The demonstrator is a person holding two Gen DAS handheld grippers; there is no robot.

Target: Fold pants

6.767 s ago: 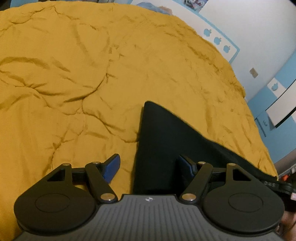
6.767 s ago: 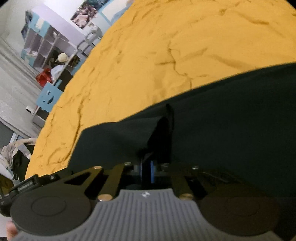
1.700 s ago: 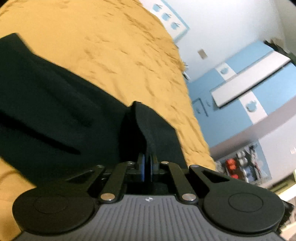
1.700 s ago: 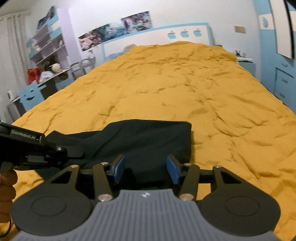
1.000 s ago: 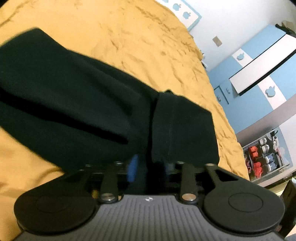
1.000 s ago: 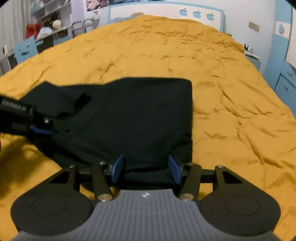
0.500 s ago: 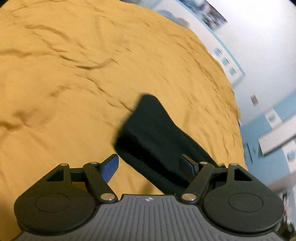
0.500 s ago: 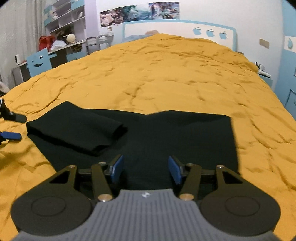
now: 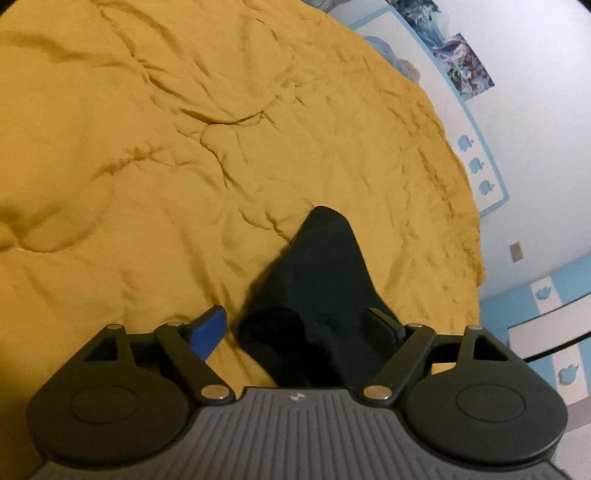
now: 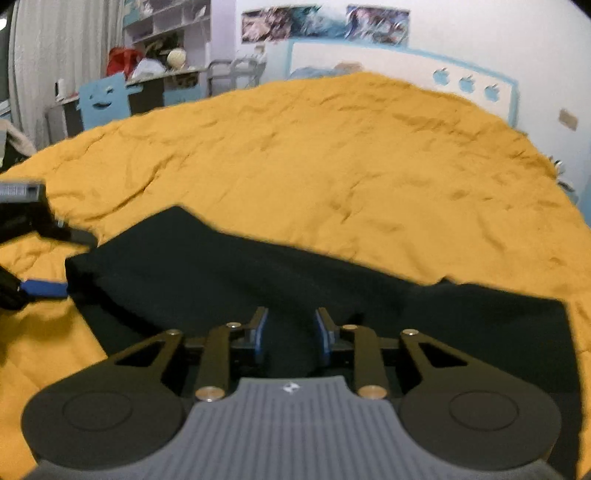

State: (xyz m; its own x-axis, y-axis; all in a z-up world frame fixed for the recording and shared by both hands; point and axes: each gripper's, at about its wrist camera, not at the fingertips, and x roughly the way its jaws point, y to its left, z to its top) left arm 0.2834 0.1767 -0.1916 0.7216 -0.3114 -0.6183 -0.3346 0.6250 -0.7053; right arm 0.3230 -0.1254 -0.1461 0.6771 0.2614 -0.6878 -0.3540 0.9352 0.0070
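rumpled mustard-yellow quilt [image 10: 332, 155] covers the bed (blue apple-print headboard [image 10: 476, 85] behind). folded black pants [image 10: 258, 273], seemingly flatter than before; left gripper [image 9: 301, 328] spread wide, right gripper [image 10: 290, 332] narrowed, both empty.

A child's bedroom in a home is shown: a bed [image 10: 332, 155] is covered by a mustard quilt, posters [image 10: 321, 22] are pinned at 12 o'clock, cluttered shelves [image 10: 162, 22] at 10 o'clock.
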